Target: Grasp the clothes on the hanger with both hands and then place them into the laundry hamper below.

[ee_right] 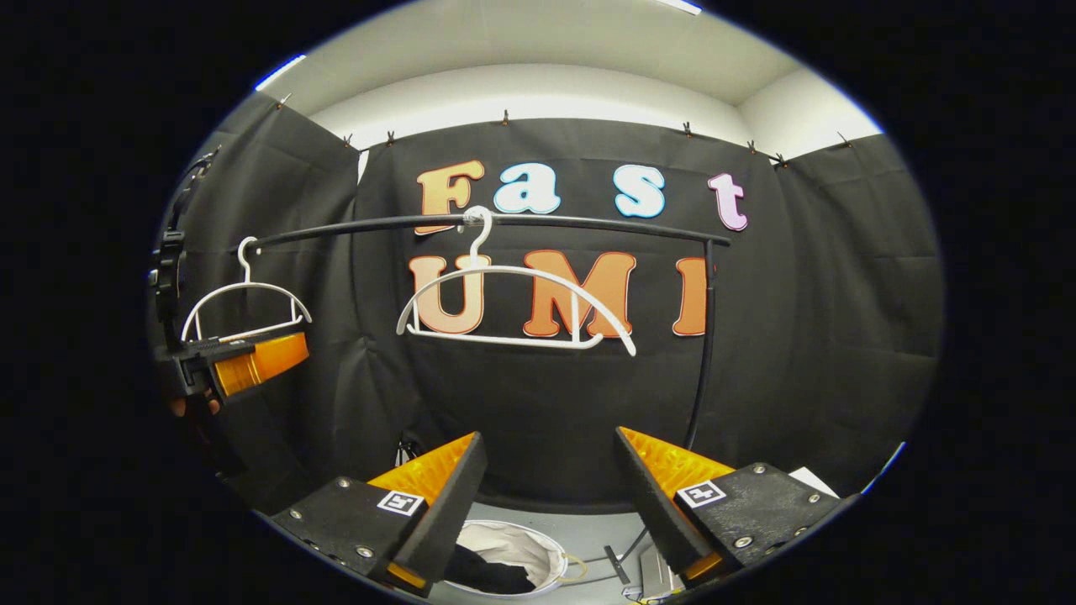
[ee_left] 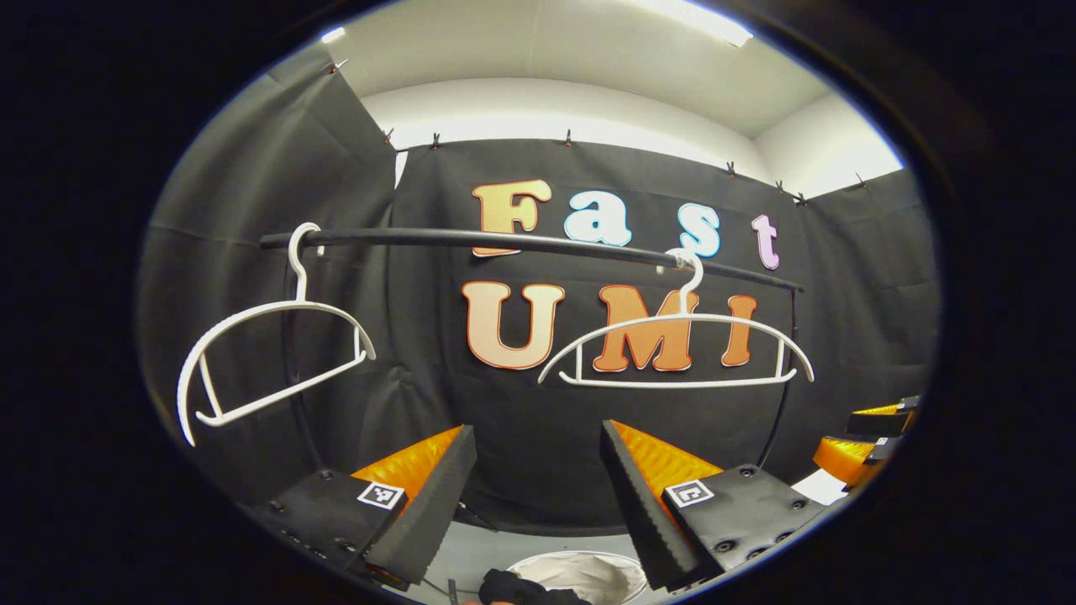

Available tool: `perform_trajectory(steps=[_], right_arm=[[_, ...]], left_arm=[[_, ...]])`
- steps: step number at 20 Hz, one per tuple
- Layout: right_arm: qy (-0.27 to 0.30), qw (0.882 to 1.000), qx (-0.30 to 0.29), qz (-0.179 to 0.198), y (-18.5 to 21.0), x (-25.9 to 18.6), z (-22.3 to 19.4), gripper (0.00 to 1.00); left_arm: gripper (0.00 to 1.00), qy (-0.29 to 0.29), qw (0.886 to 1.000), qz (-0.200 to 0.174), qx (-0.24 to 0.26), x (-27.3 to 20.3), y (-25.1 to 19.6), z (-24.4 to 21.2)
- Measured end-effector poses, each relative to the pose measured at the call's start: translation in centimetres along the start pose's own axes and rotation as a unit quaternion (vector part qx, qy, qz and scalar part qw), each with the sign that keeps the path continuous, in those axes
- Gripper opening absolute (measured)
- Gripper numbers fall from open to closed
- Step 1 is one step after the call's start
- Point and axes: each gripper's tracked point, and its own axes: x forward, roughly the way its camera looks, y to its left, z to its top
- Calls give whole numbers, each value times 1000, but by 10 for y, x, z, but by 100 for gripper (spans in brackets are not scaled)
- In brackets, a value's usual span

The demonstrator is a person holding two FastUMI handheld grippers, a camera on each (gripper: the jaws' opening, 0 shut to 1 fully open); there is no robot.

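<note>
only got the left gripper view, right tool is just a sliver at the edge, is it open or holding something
Observer: In the right gripper view the right tool is open, with nothing between its fingers.
Operator: ok, and the hamper, i only see a slice of it
Observer: The right gripper view shows more of the white laundry hamper on the floor, with dark clothes lying inside.
Operator: how does my left tool look from outside
Observer: The left tool appears side-on, in front of the bottom bar of the bare left hanger.
</note>
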Motion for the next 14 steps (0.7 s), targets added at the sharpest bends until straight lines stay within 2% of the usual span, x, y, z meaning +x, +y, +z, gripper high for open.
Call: perform_trajectory(steps=[3, 4, 8, 13, 14], right_arm=[[-4, 1000, 2, 5, -1, 4, 4, 94], [-4, 1000, 3, 7, -1, 5, 5, 100], [-4, 1000, 0, 23, 2, 7, 5, 100], [1, 999, -3, 35, 0, 13, -1, 100], [3, 999, -1, 40, 1, 14, -3, 94]], left_arm=[[94, -13, 1000, 10, 8, 1, 4, 8], [94, -11, 1000, 14, 12, 1, 5, 9], [97, -16, 1000, 25, -3, -2, 3, 10], [94, -16, 999, 44, -10, -4, 3, 4], [94, -15, 999, 48, -9, -5, 4, 3]])
